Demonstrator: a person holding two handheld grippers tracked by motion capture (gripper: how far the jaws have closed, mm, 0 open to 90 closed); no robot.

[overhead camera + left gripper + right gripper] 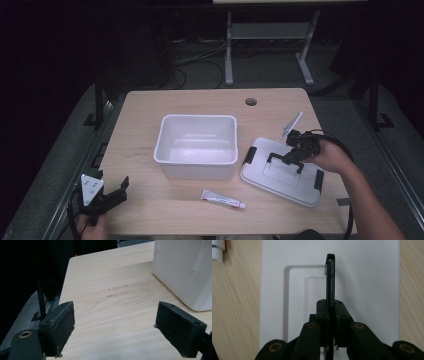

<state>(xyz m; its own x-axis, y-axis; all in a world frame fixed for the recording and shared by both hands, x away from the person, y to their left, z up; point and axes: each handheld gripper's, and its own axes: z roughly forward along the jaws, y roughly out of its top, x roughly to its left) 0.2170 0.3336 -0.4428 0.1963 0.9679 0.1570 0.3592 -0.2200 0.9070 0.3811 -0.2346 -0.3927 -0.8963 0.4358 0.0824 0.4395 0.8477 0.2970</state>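
A white plastic bin [197,118] stands open and empty in the middle of the wooden table. To its right is its white lid [280,180], with a black latch at each end. My right gripper [294,156] comes in from the right and is shut on the lid's black handle [280,156]. In the right gripper view the jaws [330,305] pinch the thin handle [330,275] above the lid [367,277]. My left gripper [111,183] sits at the table's front left corner, open, with nothing between its pads [115,315]. The bin's wall [182,270] is ahead of it to the right.
A small white tube [223,199] with red print lies near the table's front edge, between the bin and the lid; its end shows in the right gripper view [218,250]. A cable hole [251,101] is at the far edge. Dark floor and a table frame lie beyond.
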